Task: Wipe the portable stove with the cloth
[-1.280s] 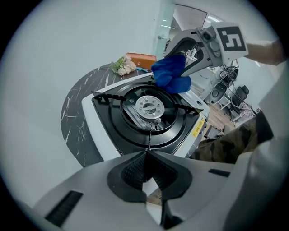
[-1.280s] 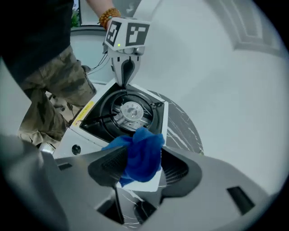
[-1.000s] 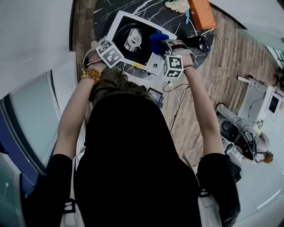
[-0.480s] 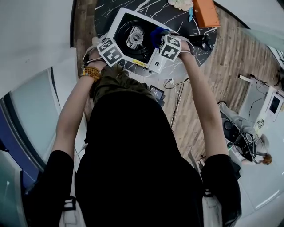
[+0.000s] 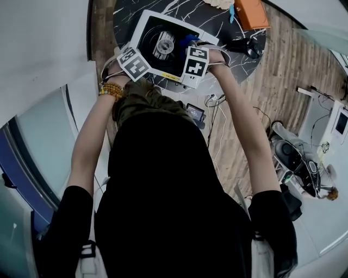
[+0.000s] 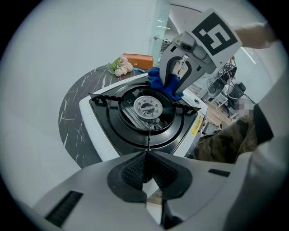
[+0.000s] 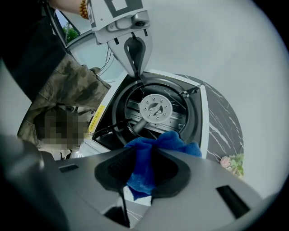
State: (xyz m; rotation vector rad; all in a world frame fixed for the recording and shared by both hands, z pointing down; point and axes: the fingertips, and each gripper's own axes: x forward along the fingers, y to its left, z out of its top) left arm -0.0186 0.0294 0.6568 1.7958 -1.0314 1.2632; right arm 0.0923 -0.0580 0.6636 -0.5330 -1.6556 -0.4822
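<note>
Marble table (image 5: 187,10): right gripper (image 7: 144,169) has just been closing on cloth (image 7: 160,142).
Left gripper (image 6: 145,171) shut, seemingly empty; cloth hanging past the fingers could snag on stove (image 7: 201,122).

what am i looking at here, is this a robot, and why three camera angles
No robot: a person holds a hand-held gripper, a two-jaw tool, in each hand. The head view comes from a camera on the person's head, looking down. The two gripper views come from cameras riding on the grippers, looking along their jaws. On the round dark marble table stands a white portable stove with a black top; beyond it lie flowers and an orange box. The right hand-held gripper has just been closing its jaws on a blue cloth, now pinched between them at the stove's edge. The left hand-held gripper has its jaws together, tips at the stove's rim.
</note>
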